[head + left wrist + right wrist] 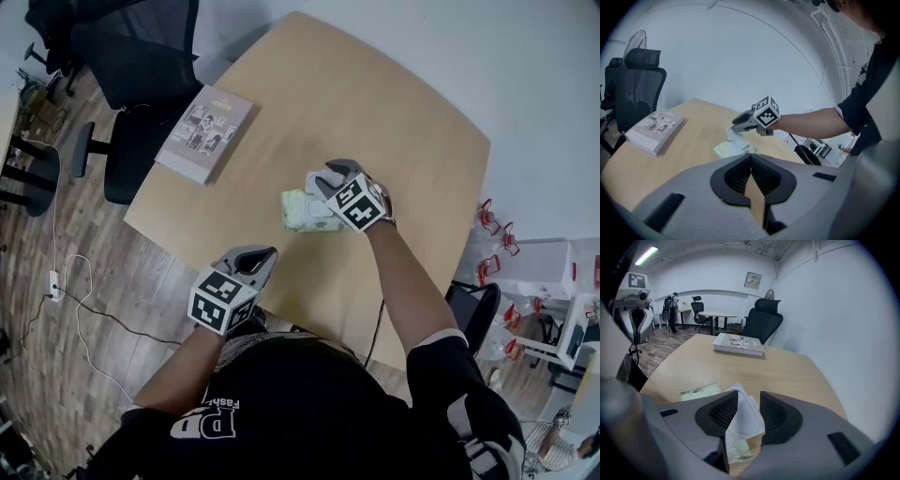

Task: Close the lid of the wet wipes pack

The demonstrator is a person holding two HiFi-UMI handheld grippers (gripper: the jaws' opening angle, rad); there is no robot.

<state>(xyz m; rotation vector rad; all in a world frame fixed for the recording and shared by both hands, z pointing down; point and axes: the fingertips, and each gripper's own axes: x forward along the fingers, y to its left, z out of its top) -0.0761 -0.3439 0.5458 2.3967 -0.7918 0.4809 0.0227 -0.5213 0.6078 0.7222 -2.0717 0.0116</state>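
Wet wipes pack (298, 210) lies near the middle of the table (394, 112), well right of the book (204, 133). The left gripper (259, 258) hangs over the near edge, jaws together and empty. The pack looks soft, light and apt to slide. Its white lid (743, 418) stands raised between the right gripper's (330, 174) parted jaws, unpinched. Pressing the lid's free edge flat seems best.

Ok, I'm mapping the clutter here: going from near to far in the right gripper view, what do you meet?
wet wipes pack → book → black office chair → round table at the back of the room
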